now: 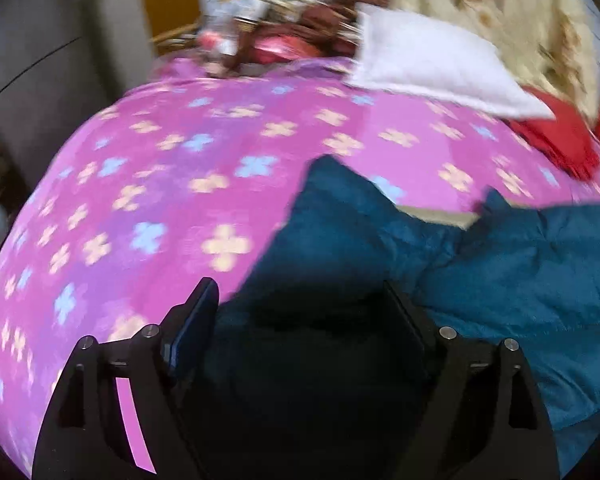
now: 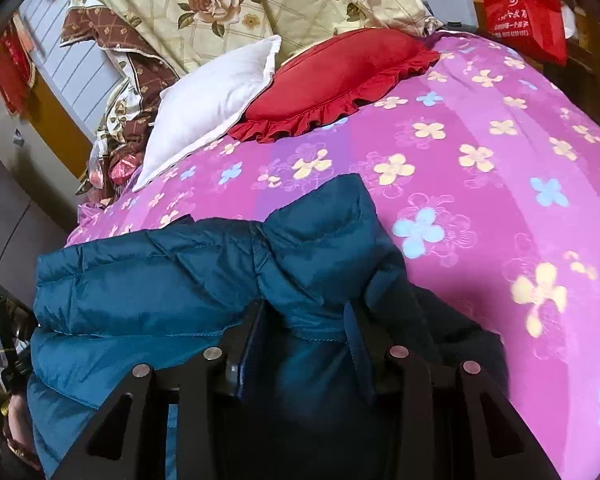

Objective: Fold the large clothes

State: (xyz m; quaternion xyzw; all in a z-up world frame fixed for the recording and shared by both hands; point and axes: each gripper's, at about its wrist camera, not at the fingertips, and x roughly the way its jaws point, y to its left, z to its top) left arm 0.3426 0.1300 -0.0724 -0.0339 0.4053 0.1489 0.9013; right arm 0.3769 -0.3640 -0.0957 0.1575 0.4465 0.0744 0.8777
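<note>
A teal puffer jacket [image 2: 160, 280] lies bunched on a bed with a pink flowered sheet [image 2: 480, 140]. In the right wrist view, my right gripper [image 2: 304, 320] is shut on a thick fold of the jacket near its stitched edge, and the fabric bulges up between the fingers. The left wrist view is blurred. There the jacket [image 1: 520, 272] spreads to the right over the sheet [image 1: 160, 184]. My left gripper [image 1: 300, 300] stands wide, with a dark, shadowed part of the jacket between its fingers. The left pad's inner face shows bare.
At the head of the bed lie a white pillow [image 2: 212, 108], a red frilled cushion [image 2: 340, 76] and a piled rose-print quilt [image 2: 240, 4]. A red bag [image 2: 524, 12] hangs at the far right. A grey cabinet [image 1: 40, 80] stands beside the bed.
</note>
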